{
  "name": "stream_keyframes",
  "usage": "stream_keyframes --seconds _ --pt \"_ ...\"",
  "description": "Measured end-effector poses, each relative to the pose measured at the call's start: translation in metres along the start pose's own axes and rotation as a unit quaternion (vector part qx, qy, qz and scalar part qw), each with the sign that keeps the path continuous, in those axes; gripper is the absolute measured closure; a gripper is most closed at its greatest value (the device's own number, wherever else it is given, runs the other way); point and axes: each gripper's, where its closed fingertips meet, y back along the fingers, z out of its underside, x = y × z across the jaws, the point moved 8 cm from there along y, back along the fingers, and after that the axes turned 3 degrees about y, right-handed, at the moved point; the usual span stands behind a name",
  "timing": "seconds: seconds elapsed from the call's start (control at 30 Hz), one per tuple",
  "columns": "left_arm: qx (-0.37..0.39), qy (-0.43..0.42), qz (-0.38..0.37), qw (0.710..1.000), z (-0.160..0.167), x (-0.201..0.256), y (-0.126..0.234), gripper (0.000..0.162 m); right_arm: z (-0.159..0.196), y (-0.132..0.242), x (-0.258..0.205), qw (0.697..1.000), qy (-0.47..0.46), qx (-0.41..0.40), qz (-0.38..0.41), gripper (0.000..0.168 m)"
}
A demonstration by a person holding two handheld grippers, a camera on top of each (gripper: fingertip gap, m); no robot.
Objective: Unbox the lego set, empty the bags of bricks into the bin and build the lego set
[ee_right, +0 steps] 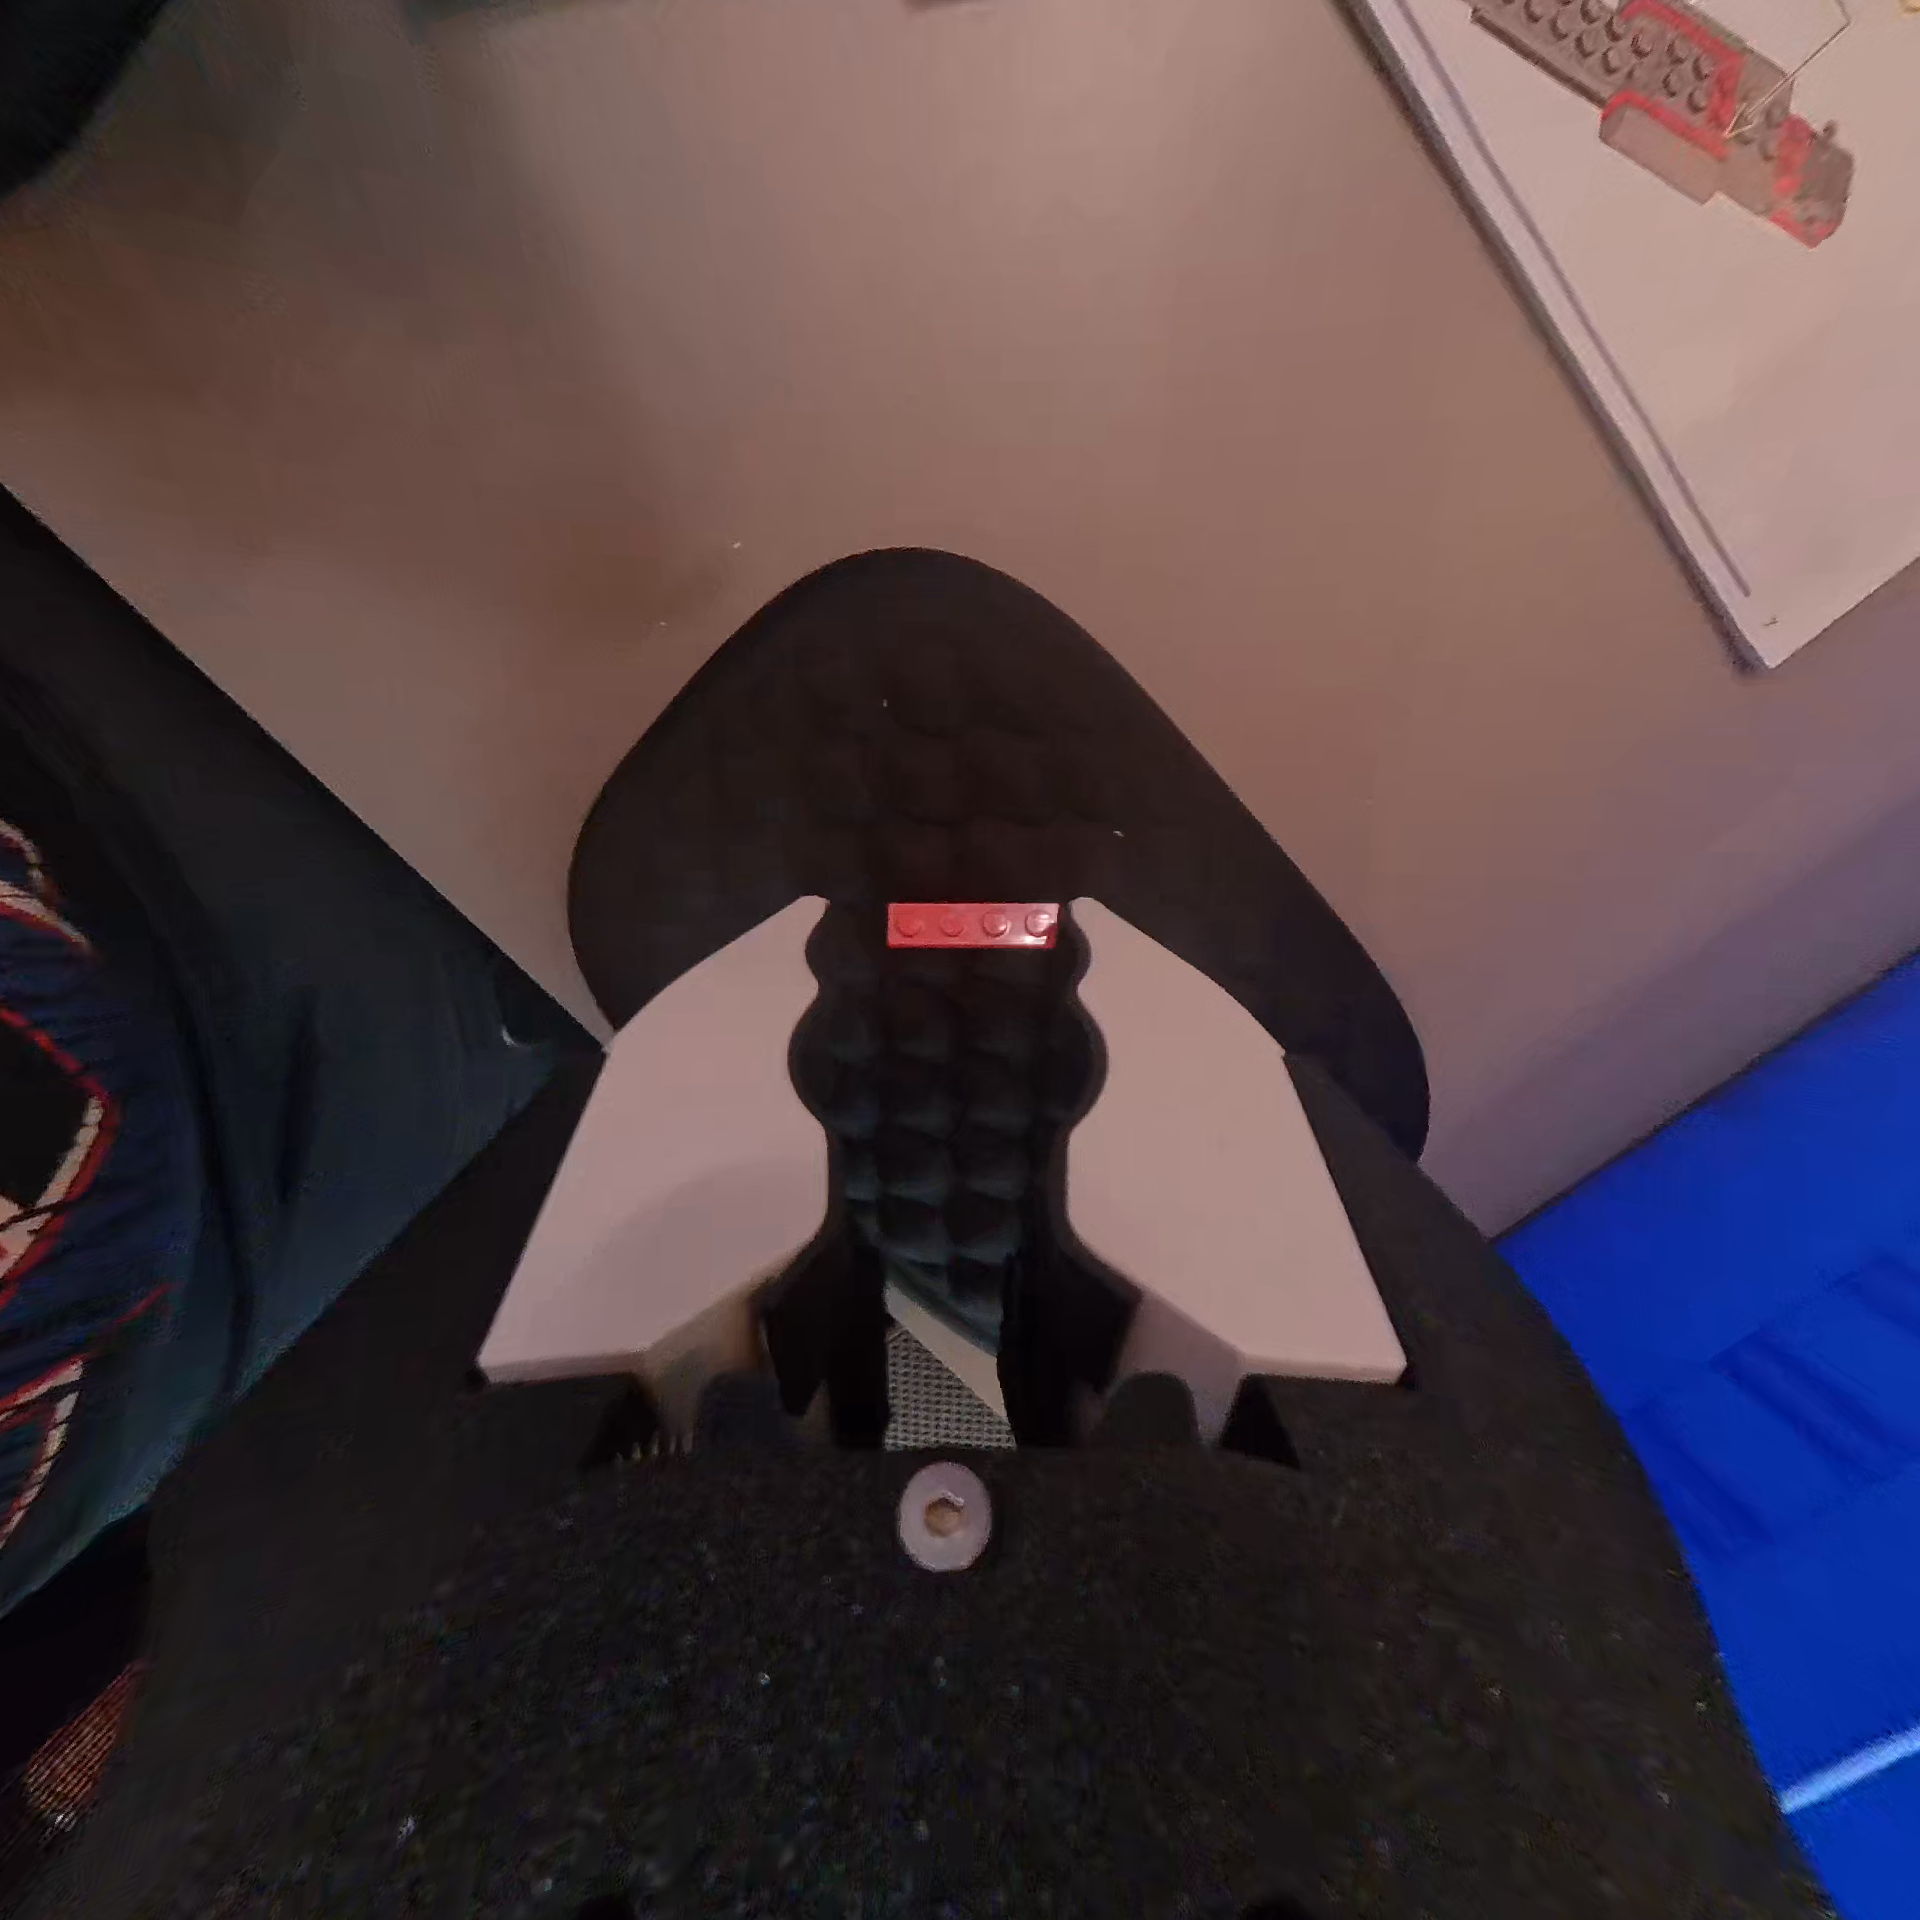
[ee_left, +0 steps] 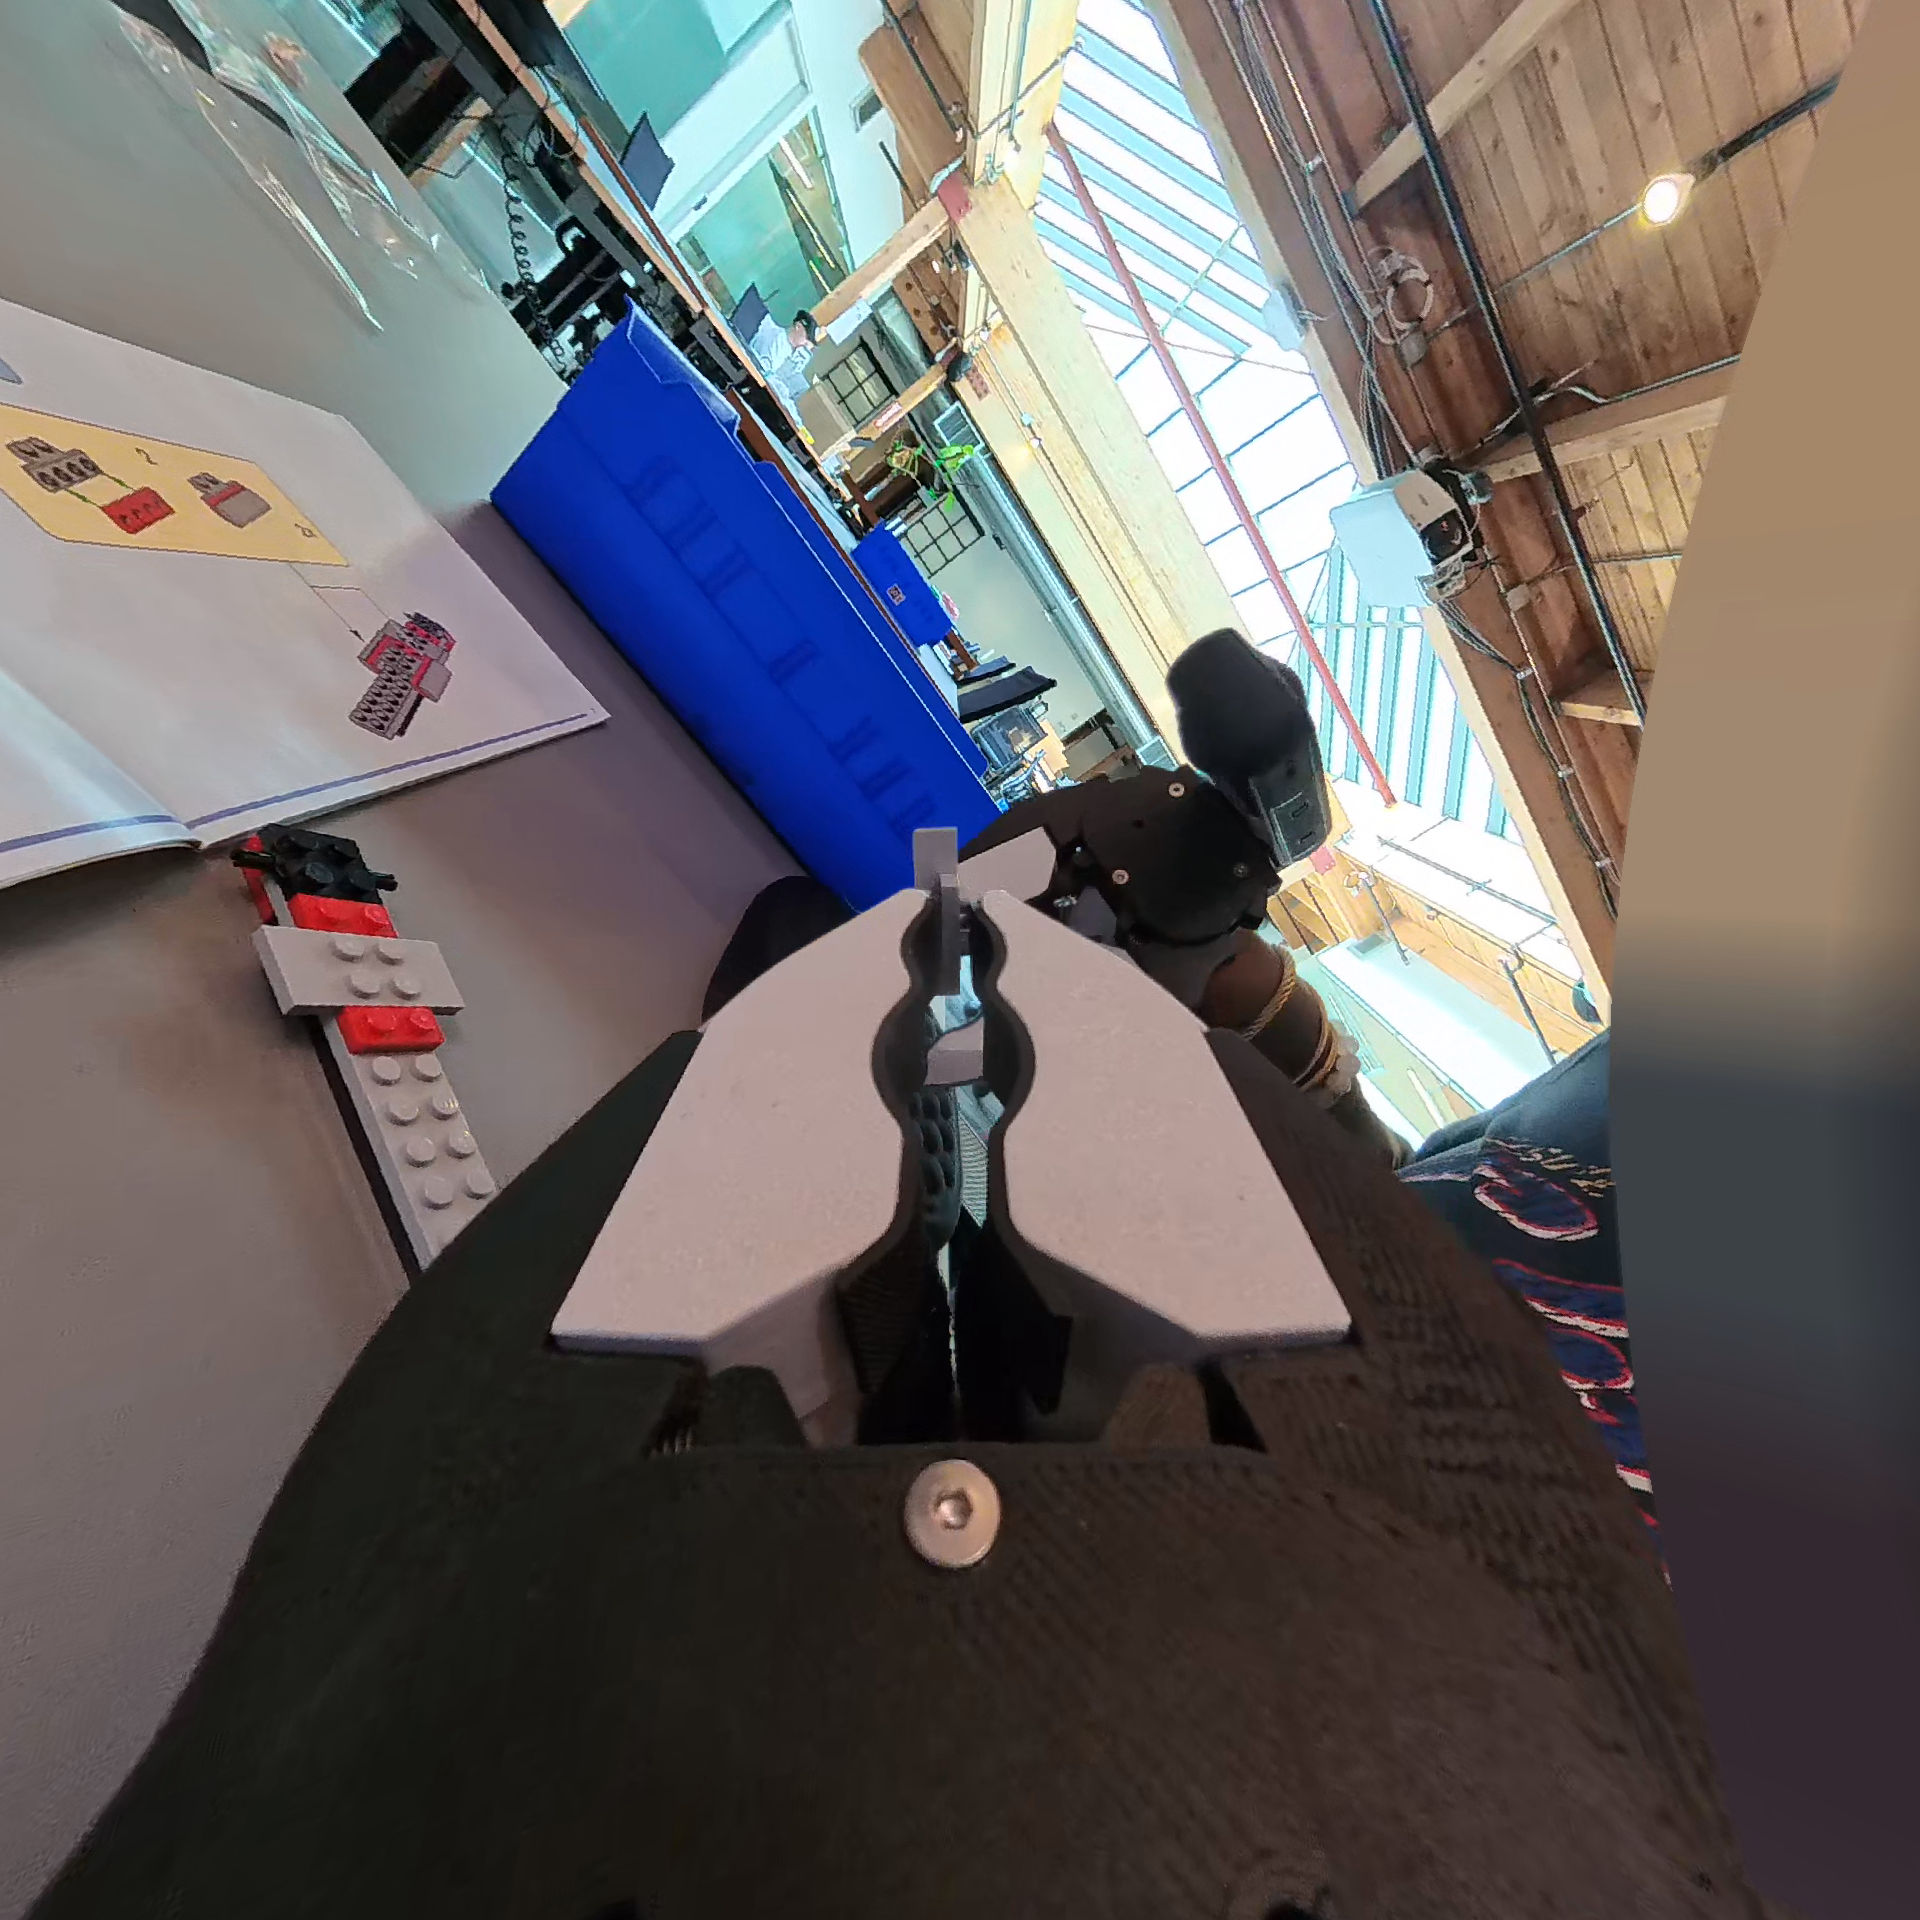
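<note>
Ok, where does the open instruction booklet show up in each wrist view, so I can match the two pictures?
Left wrist view: instruction booklet lies open at the left edge on the grey table, above the partly built model.
Right wrist view: its corner fills the upper right, beyond the right claw.
Shared landmark: the blue bin.

Grey table (ee_left: 156, 1143) carries booklet (ee_left: 208, 644), bin (ee_left: 727, 623), build (ee_left: 364, 997).
</note>
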Motion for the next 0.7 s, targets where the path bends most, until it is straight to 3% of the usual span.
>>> stream_keyframes --seconds 0.3,0.5,0.6,0.63,0.7 --pt "-0.006 0.013 0.019 1.0 0.0 -0.001 0.002 0.157 -0.004 -0.007 0.001 0.998 0.018 -0.052 0.008 0.136" --pt "-0.005 0.019 0.024 1.0 0.0 -0.001 0.002 0.157 0.002 -0.006 0.001 0.998 0.057 -0.015 0.0 0.136" --pt "0.015 0.046 0.06 0.997 -0.003 0.0 0.005 0.157 0.0 0.003 0.006 0.988 0.092 0.127 0.002 0.136" --pt "0.026 0.068 0.087 0.994 -0.005 0.001 0.005 0.157 -0.008 0.009 0.005 0.972 0.103 0.21 -0.009 0.136" --pt "0.043 0.129 0.153 0.979 -0.006 0.003 0.005 0.158 -0.029 0.024 -0.003 0.907 0.132 0.396 -0.049 0.136"
